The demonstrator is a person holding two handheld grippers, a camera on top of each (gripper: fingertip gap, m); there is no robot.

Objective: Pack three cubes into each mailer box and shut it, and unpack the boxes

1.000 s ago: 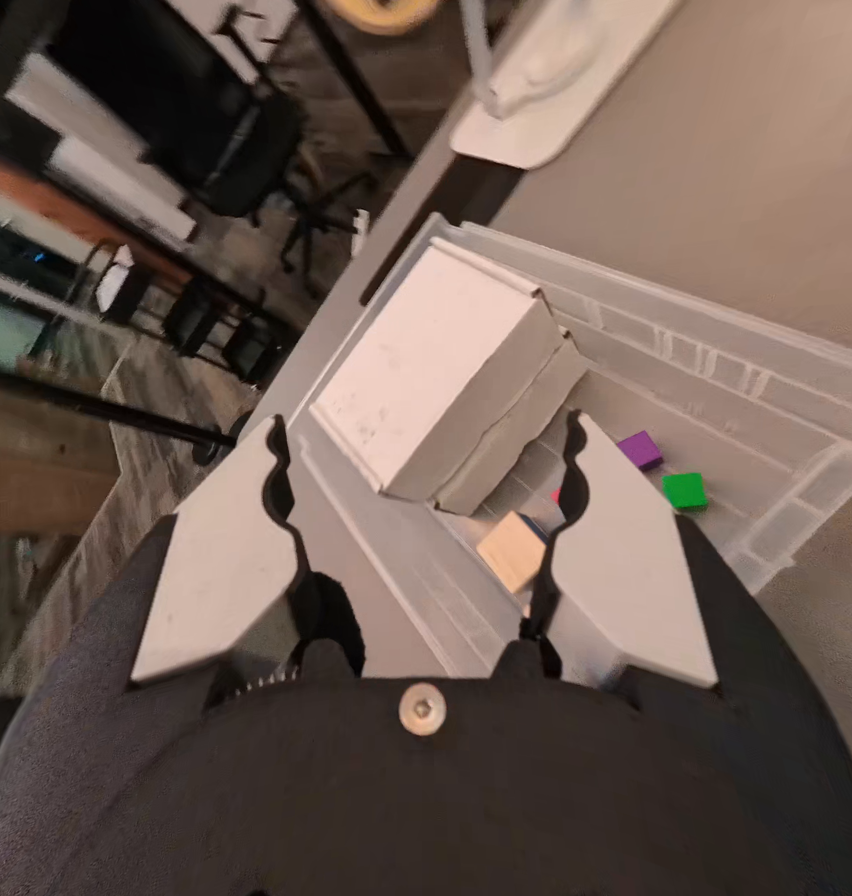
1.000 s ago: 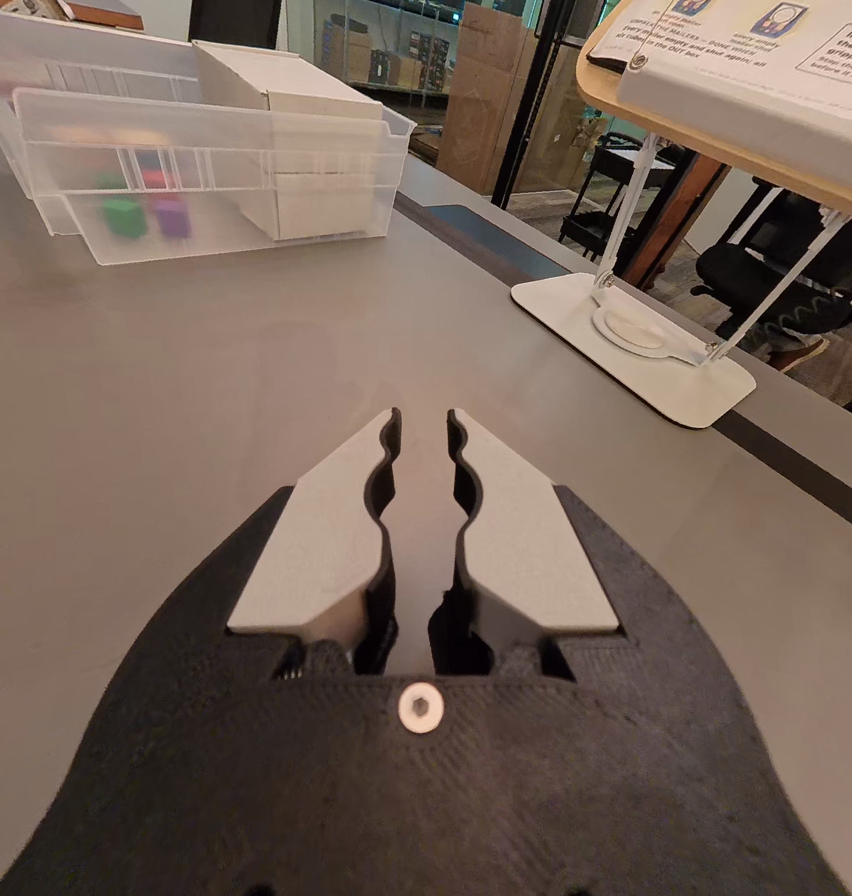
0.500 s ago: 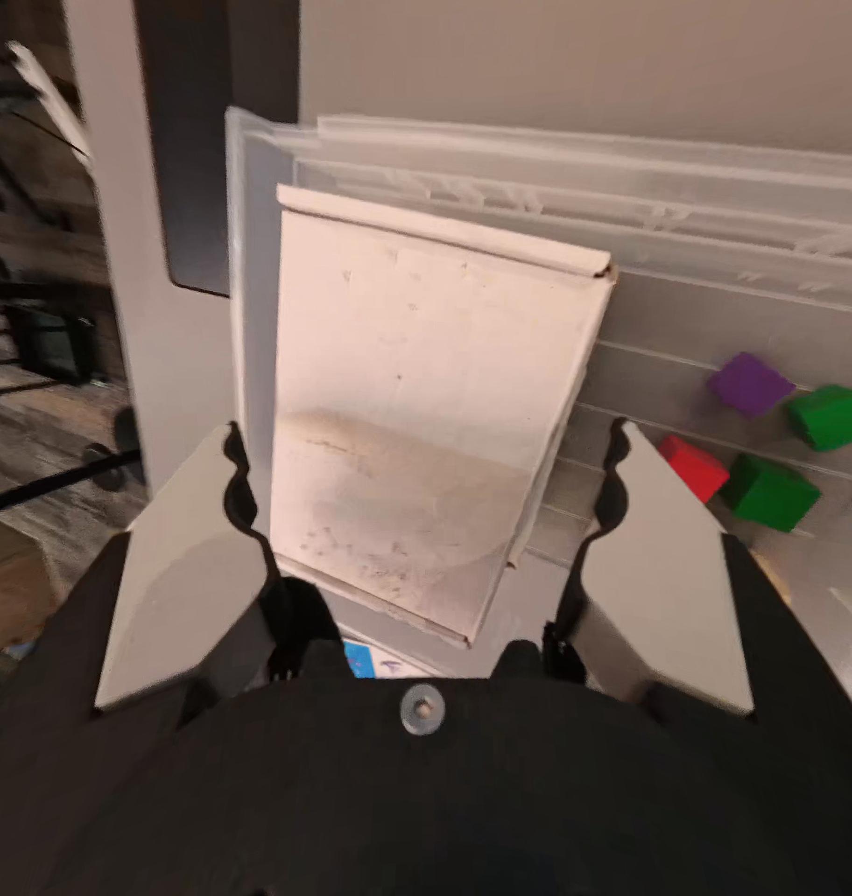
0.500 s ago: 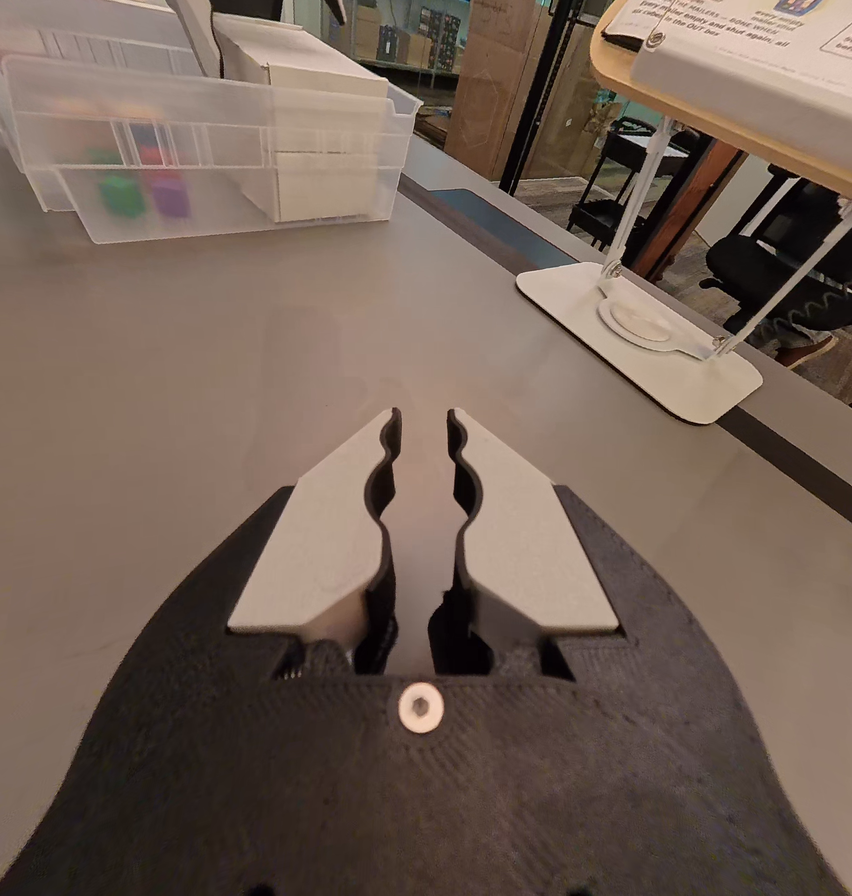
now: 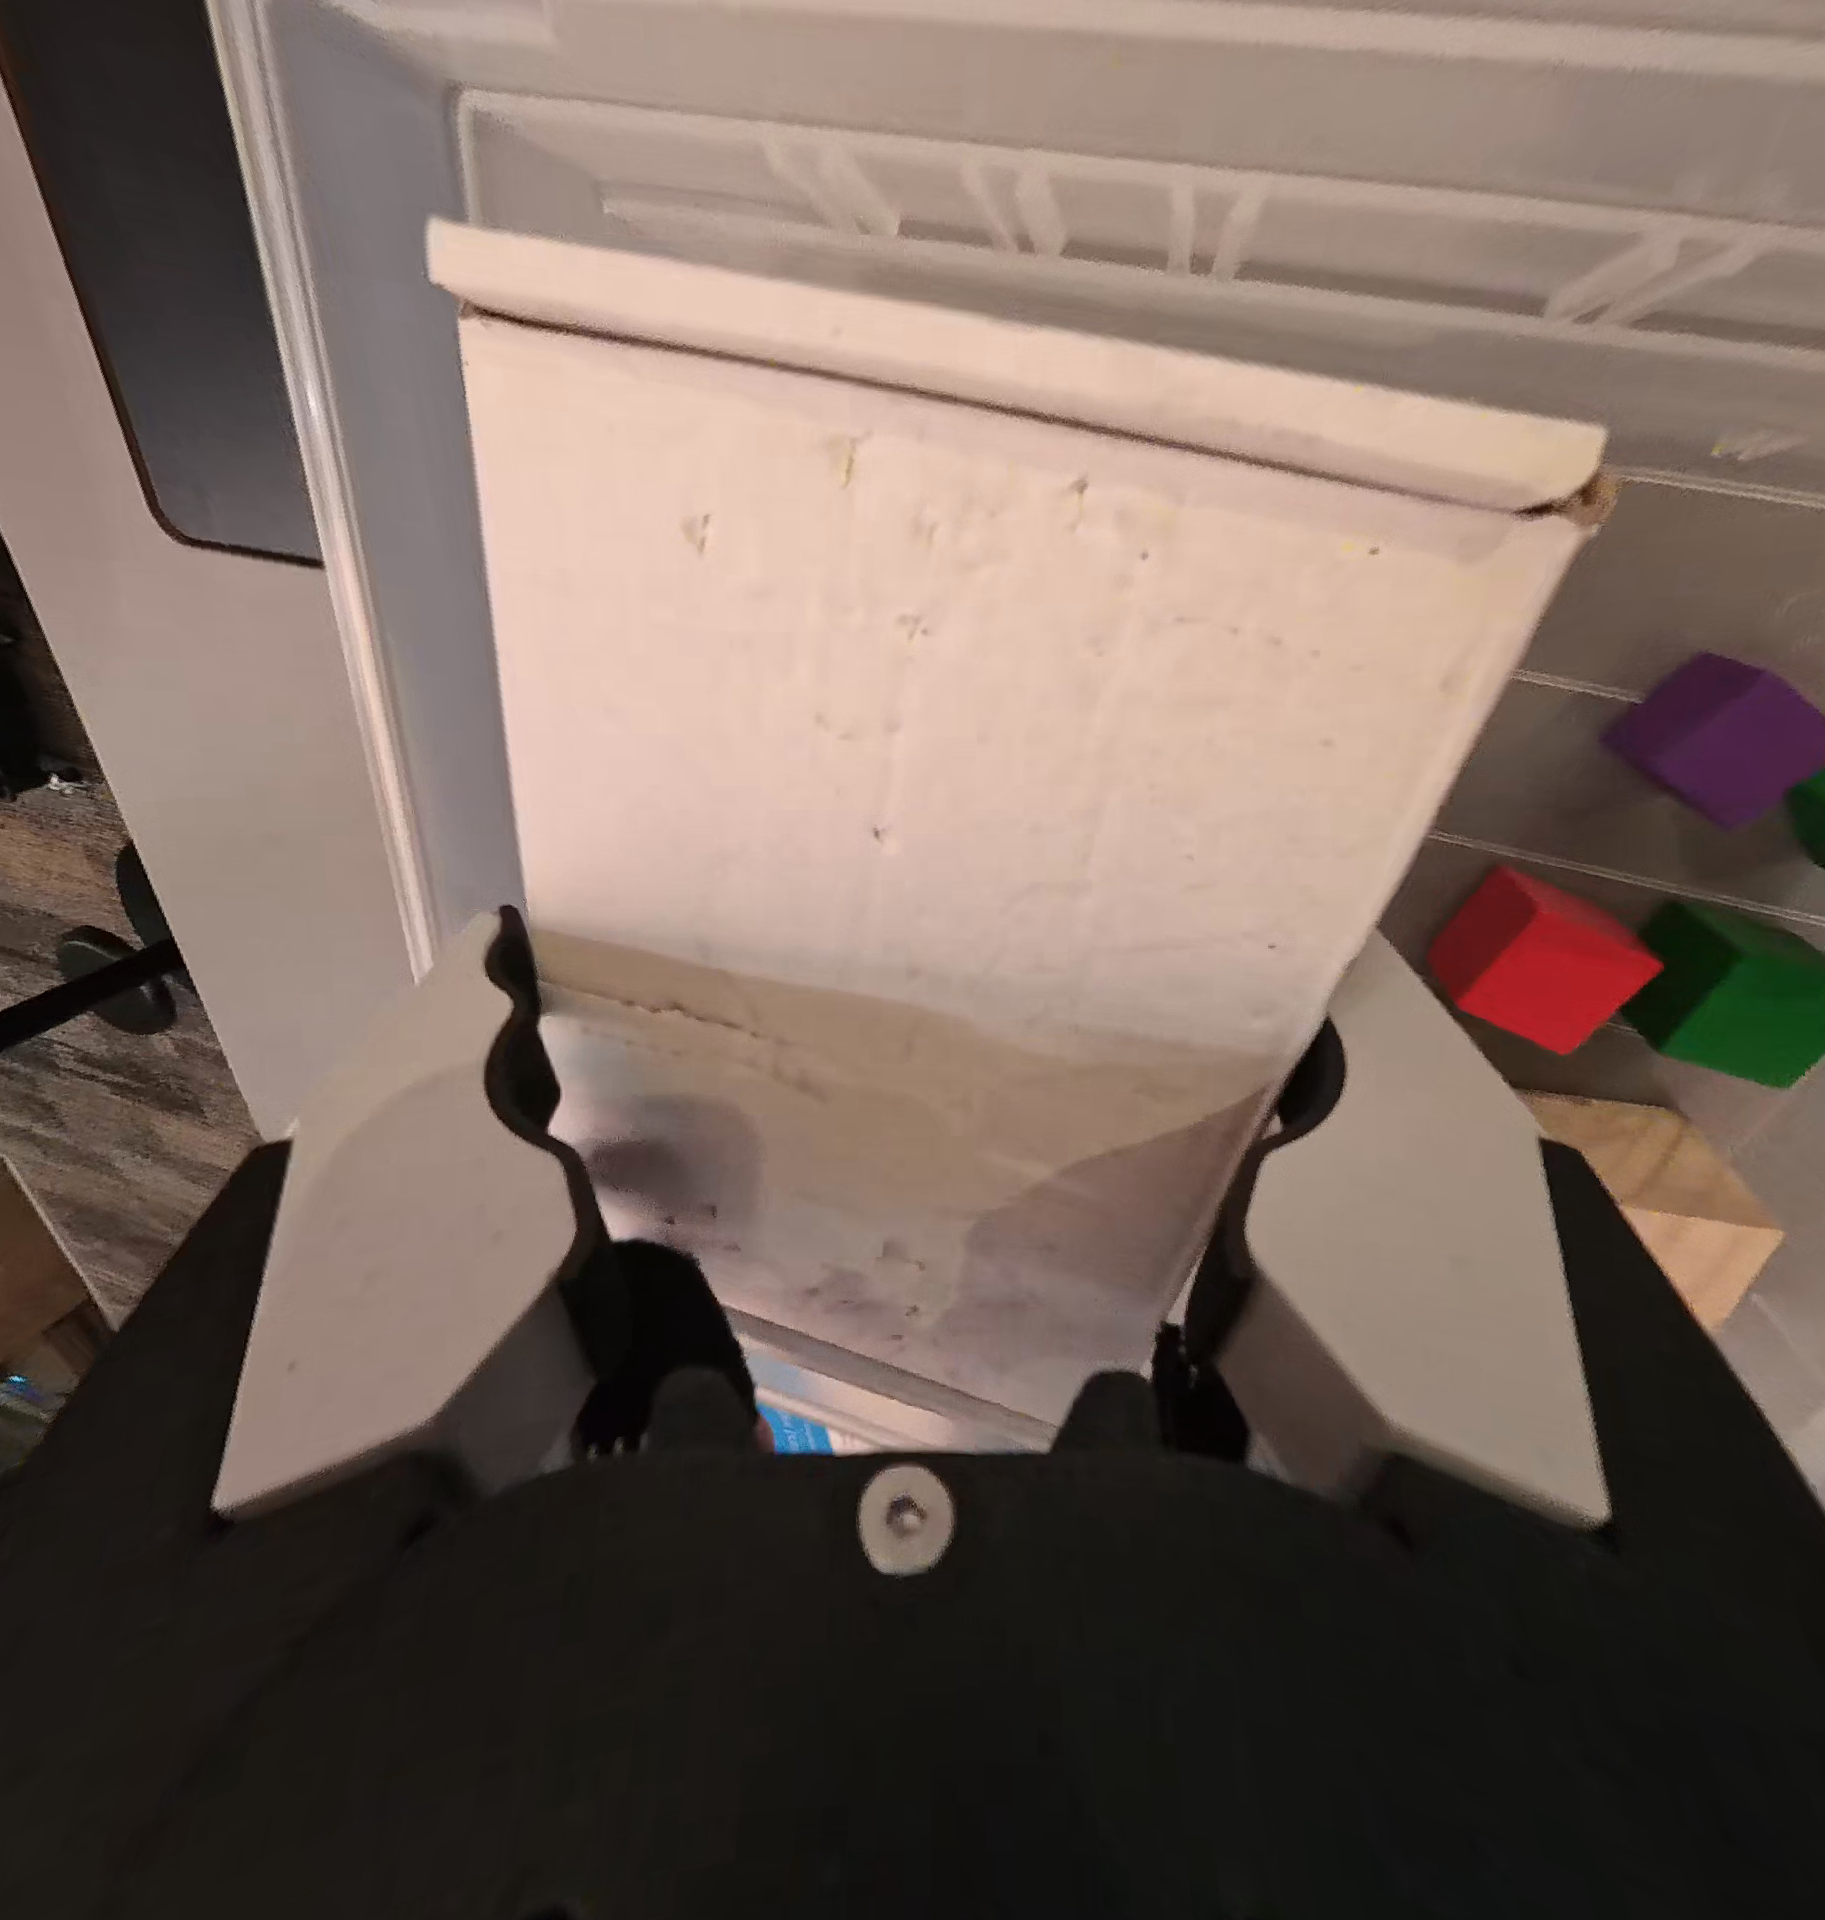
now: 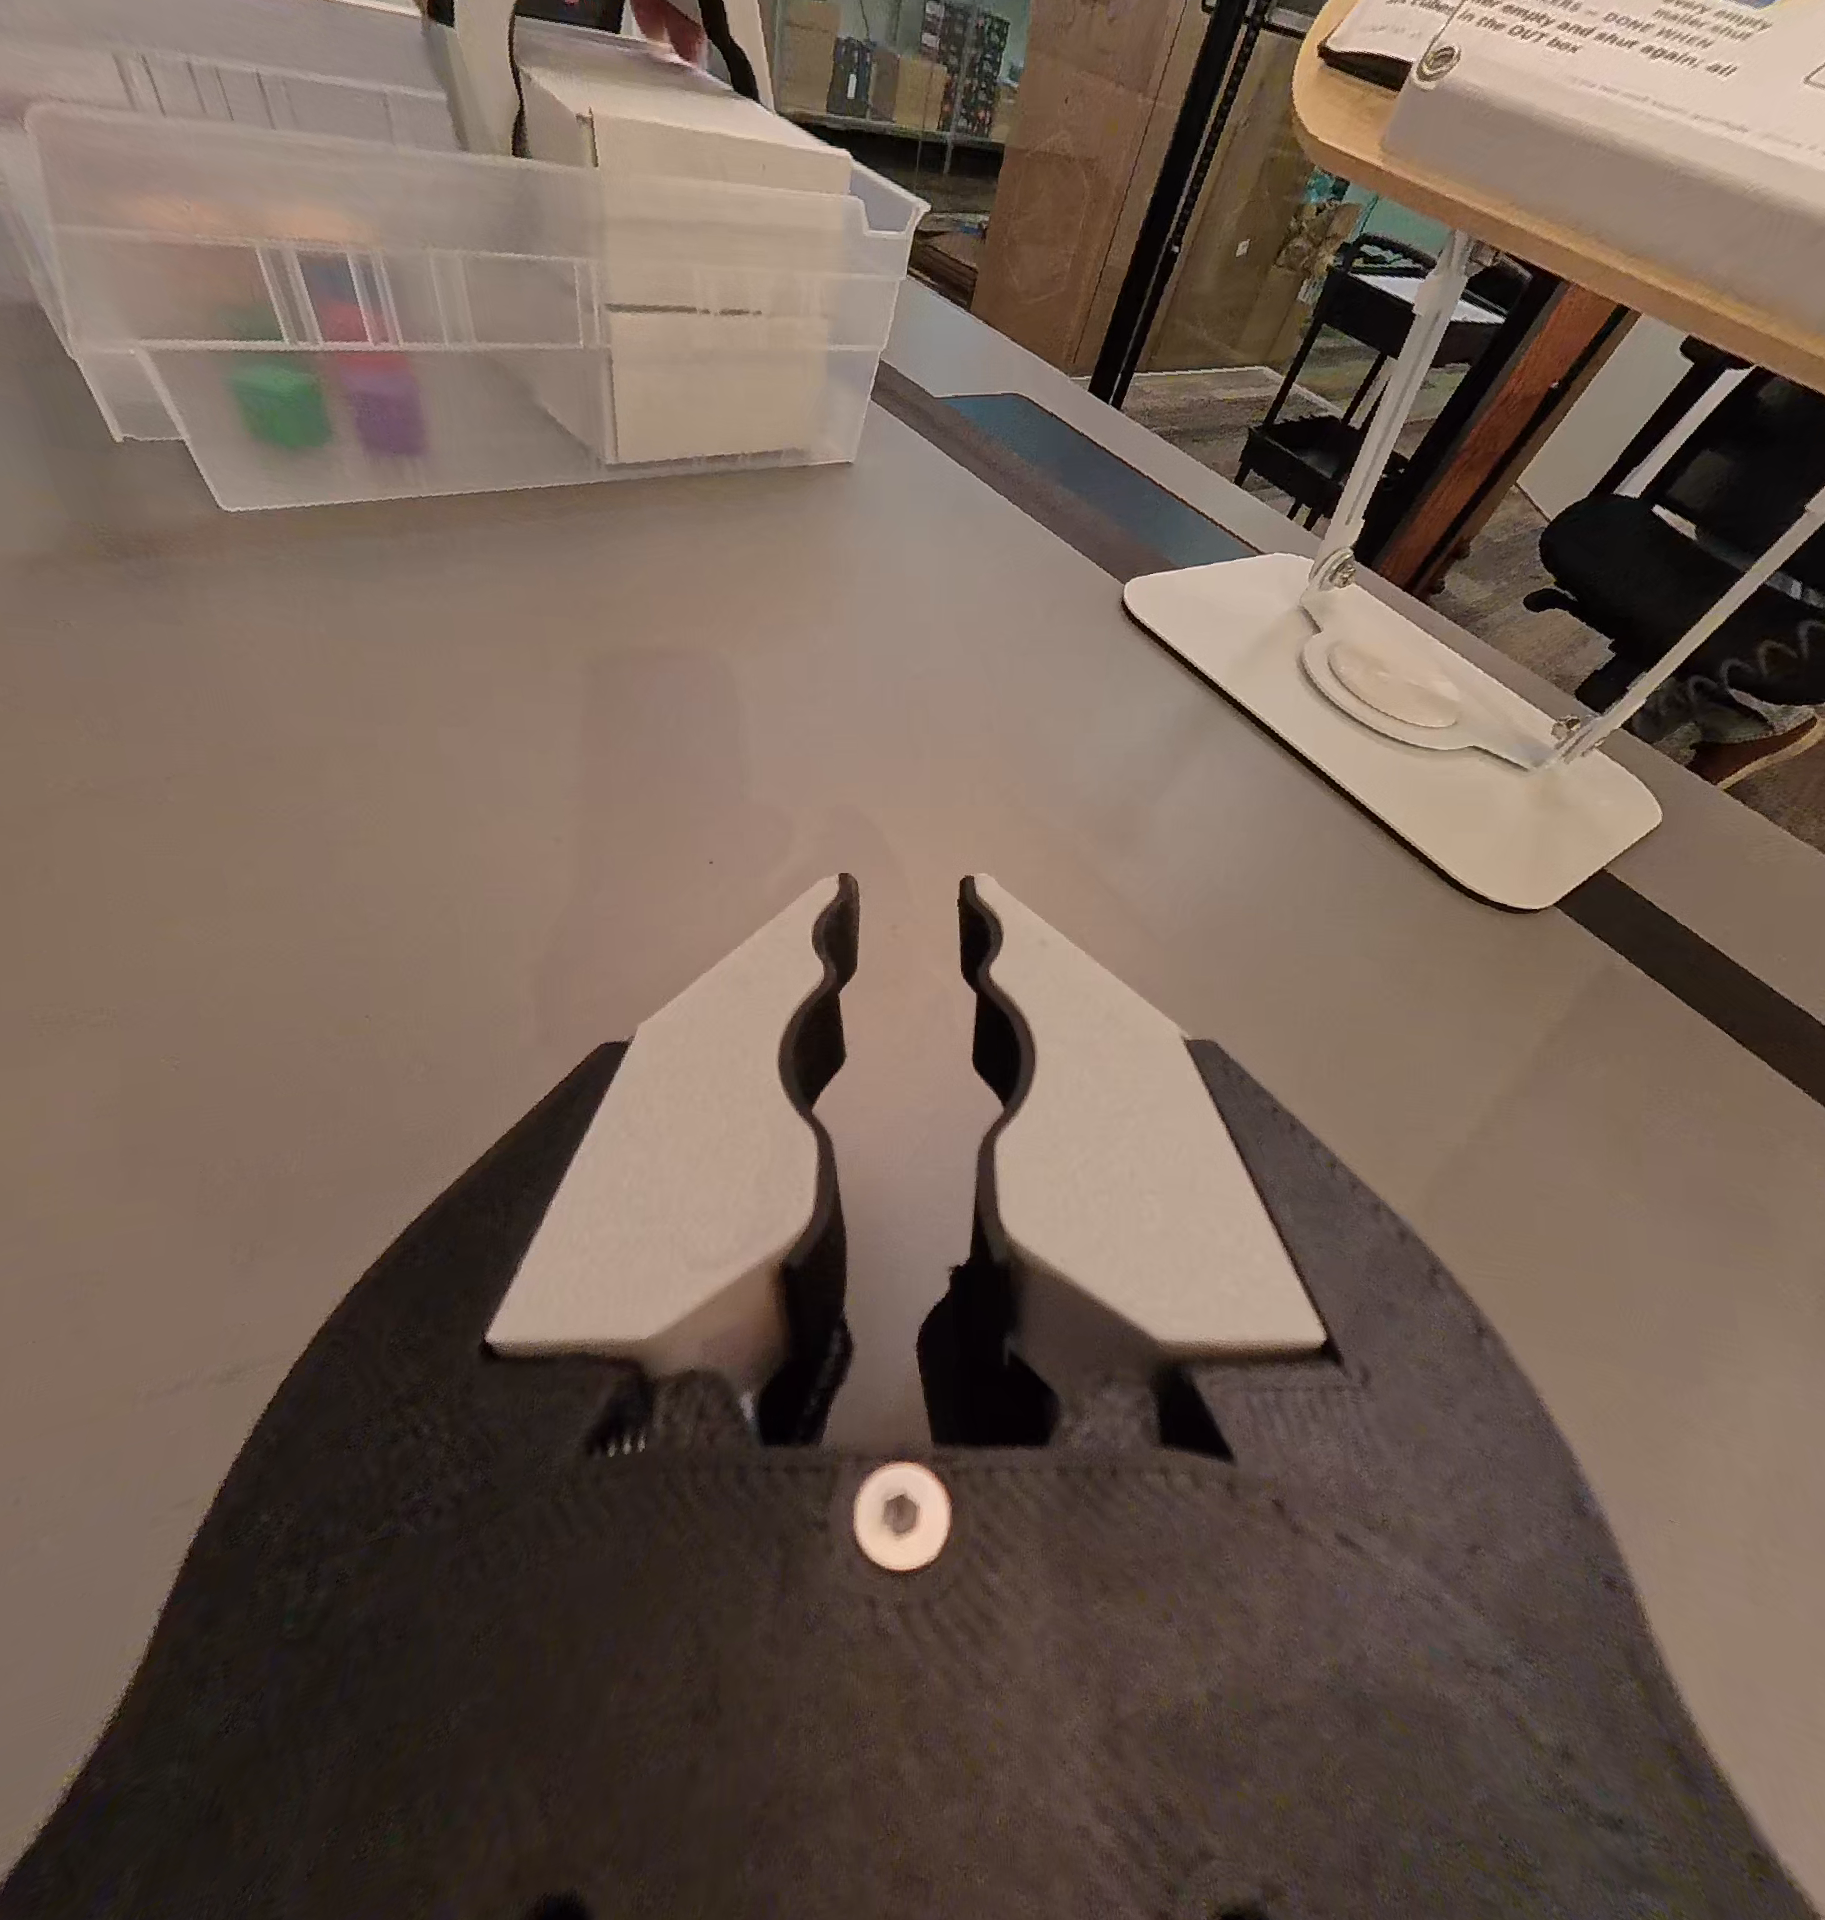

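Note:
A closed white mailer box [image 5: 939, 727] lies in a clear plastic bin [image 5: 295, 416]. My left gripper [image 5: 923, 987] is wide open, with one finger close along each side of the box's near end. Beside the box lie a purple cube [image 5: 1718, 738], a red cube [image 5: 1542, 987], two green cubes [image 5: 1749, 997] and a plain wooden cube [image 5: 1656, 1226]. In the right wrist view the bin [image 6: 472, 312] stands far left, with the box [image 6: 700, 156] on a second white box [image 6: 721, 384]. My right gripper [image 6: 908, 894] is empty, its jaws almost together, low over the grey table [image 6: 472, 779].
A white document stand [image 6: 1407, 727] carrying a board with paper stands at the right, near the table's far edge. A dark strip [image 6: 1718, 987] runs along that edge. A second clear bin [image 6: 35, 156] sits behind the first. Office chairs stand beyond the table.
My left gripper swung over the bin and came down until its open fingers straddle the white box. My right gripper barely moved, drifting slightly towards the bin.

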